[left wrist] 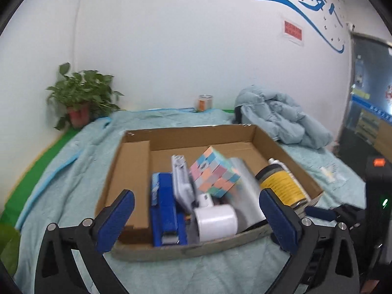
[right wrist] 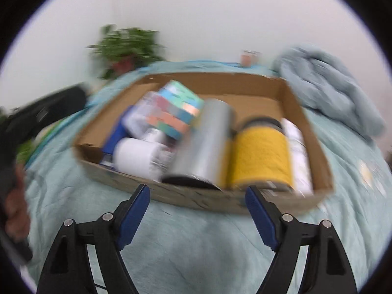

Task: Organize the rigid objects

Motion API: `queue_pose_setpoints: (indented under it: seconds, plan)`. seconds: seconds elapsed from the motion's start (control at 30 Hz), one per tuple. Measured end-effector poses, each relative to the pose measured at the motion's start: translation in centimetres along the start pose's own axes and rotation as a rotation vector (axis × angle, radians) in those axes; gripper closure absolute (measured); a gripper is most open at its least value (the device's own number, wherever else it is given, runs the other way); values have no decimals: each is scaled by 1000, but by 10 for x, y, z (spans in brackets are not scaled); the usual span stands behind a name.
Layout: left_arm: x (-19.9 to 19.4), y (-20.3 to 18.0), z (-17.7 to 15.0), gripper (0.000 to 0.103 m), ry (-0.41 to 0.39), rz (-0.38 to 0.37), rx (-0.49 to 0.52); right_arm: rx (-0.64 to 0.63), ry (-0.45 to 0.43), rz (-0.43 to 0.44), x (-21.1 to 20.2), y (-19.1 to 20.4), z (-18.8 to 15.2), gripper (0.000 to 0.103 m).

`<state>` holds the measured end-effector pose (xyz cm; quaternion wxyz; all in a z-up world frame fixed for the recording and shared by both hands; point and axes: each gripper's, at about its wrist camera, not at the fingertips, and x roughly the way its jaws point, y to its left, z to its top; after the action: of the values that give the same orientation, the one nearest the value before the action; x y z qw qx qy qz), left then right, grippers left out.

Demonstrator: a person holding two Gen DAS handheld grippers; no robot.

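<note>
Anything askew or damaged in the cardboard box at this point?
Yes. The pastel puzzle cube sits tilted on one corner, propped on the grey case and silver cylinder rather than lying flat. The shallow cardboard box has a scuffed, bowed near wall. Nothing looks spilled.

"我们都是" on the wall (left wrist: 196,49)

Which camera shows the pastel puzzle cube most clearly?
The left wrist view: the pastel puzzle cube is fairly sharp there, its coloured squares distinct, tilted among the items in the cardboard box. In the right wrist view, the cube is motion-blurred.
</note>
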<state>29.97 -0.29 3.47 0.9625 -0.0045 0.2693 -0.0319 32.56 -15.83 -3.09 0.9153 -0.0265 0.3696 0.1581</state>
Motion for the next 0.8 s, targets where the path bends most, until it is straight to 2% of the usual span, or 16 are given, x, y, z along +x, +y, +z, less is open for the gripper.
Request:
queue_pose_setpoints:
  seconds: [0.07, 0.13, 0.4, 0.8]
  plan:
    - [-7, -5, -14, 1, 15, 50, 2, -8, -36, -8, -8, 5, -2, 23]
    - [-15, -7, -24, 1, 15, 65, 4, -33, -73, -43, -16, 12, -5, 23]
    - [-45, -7, -41, 1, -8, 118, -61, -64, -92, -85, -33, 18, -19, 23]
    - [-51, -15, -44, 1, 32, 87, -46, -49, -121, -115, -52, 20, -30, 23]
